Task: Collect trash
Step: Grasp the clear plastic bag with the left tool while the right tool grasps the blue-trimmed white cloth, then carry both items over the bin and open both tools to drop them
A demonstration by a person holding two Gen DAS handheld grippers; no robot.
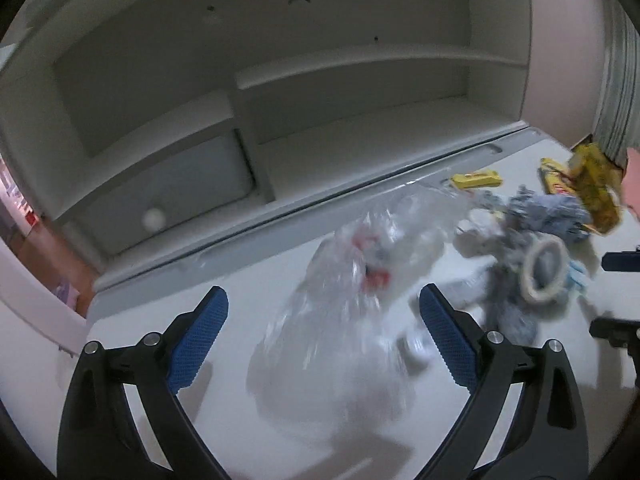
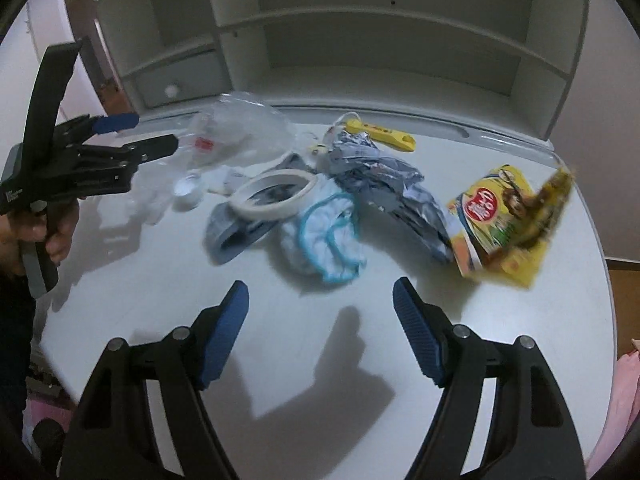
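A heap of trash lies on the white desk (image 2: 280, 360). It includes a clear plastic bag (image 2: 240, 132), a white tape ring (image 2: 276, 192), a blue-edged white cloth (image 2: 324, 240), crumpled grey foil (image 2: 384, 176), a yellow snack packet (image 2: 504, 220) and a yellow stick wrapper (image 2: 380, 132). My right gripper (image 2: 320, 285) hovers open just in front of the cloth with nothing between its fingers. My left gripper (image 1: 322, 292) is open, and the blurred clear bag (image 1: 360, 280) lies between and beyond its blue pads, which do not press on it. From the right wrist view, the left gripper (image 2: 156, 132) sits at the bag's left edge.
A white hutch with shelves (image 1: 320, 80) and a small drawer (image 1: 160, 200) stands along the desk's back edge. A small white cap (image 2: 188, 192) lies by the bag. A person's hand (image 2: 60, 236) holds the left gripper. Orange floor (image 2: 624, 296) shows past the desk's right edge.
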